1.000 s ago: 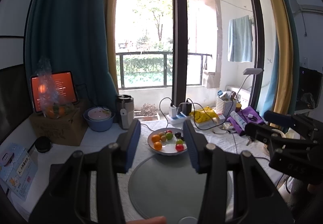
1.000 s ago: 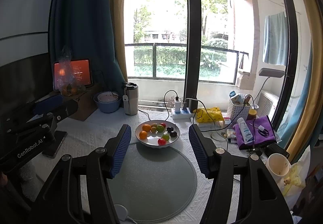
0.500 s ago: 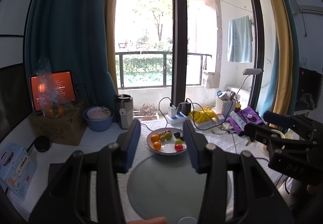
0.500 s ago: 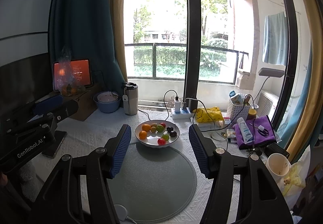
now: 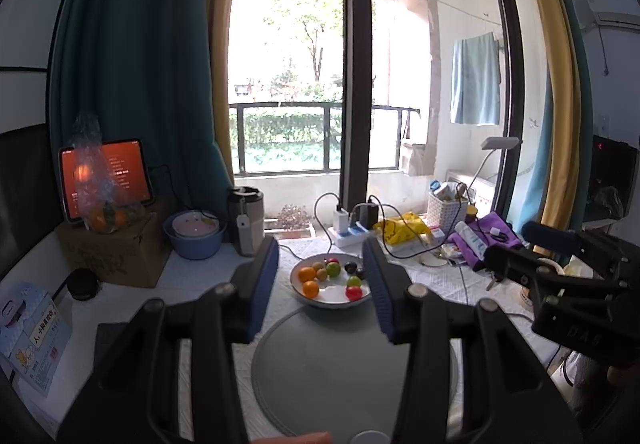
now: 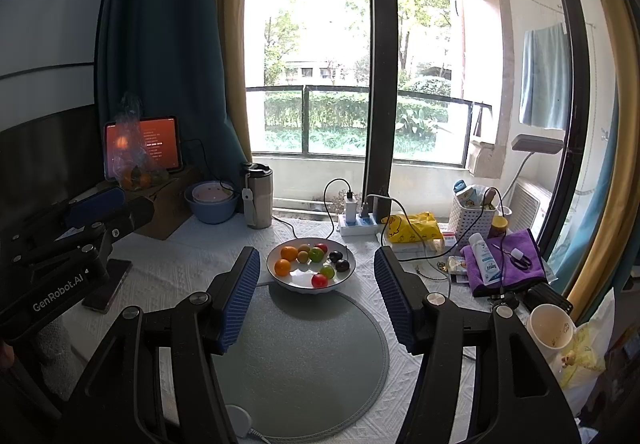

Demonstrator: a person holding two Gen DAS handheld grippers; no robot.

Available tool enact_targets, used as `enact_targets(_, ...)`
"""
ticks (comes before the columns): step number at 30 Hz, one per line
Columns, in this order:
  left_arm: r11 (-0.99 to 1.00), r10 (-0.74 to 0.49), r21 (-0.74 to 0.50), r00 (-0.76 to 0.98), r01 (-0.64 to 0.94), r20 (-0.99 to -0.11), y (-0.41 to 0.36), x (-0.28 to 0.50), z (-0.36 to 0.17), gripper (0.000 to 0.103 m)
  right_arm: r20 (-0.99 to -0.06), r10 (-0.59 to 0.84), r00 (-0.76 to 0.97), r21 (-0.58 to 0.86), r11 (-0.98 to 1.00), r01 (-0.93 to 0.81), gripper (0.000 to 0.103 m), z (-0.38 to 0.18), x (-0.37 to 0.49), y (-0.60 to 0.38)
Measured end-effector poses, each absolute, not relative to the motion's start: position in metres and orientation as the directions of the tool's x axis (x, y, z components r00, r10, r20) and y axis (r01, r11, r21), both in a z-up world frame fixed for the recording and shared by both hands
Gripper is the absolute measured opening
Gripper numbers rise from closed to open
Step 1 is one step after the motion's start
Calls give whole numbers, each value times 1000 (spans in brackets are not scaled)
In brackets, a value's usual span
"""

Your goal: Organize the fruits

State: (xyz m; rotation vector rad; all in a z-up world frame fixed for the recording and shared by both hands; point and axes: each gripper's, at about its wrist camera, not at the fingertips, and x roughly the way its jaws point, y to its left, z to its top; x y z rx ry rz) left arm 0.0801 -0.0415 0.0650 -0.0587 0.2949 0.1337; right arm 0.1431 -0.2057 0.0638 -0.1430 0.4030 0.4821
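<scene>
A white bowl [image 5: 320, 300] [image 6: 348, 276] holds several small fruits: oranges [image 6: 282, 266], green ones [image 6: 317, 253], red ones [image 6: 319, 280] and dark plums [image 6: 342, 265]. It stands at the far edge of a round grey mat [image 6: 304, 356] [image 5: 344, 368]. My left gripper [image 5: 322, 284] is open and empty, held above the mat short of the bowl. My right gripper [image 6: 316, 296] is open and empty, also over the mat short of the bowl. Each gripper shows at the side of the other's view.
A steel tumbler [image 6: 258, 200], a blue bowl [image 6: 212, 204], a cardboard box [image 5: 116, 252] with bagged oranges and a tablet [image 6: 144, 146] stand at the back left. A power strip [image 6: 358, 222], purple cloth [image 6: 504, 264], white basket [image 6: 472, 218] and mug [image 6: 550, 326] crowd the right.
The left gripper has drifted slightly; the bowl sits a little more to the right between its fingers. The right view is unchanged.
</scene>
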Motion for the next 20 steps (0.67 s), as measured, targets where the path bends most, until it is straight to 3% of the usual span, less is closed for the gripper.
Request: enact_targets(20, 990, 110, -50, 945, -131, -308, -43, 85, 59, 45, -430, 413, 803, -30, 883, -469, 63, 55, 152, -204)
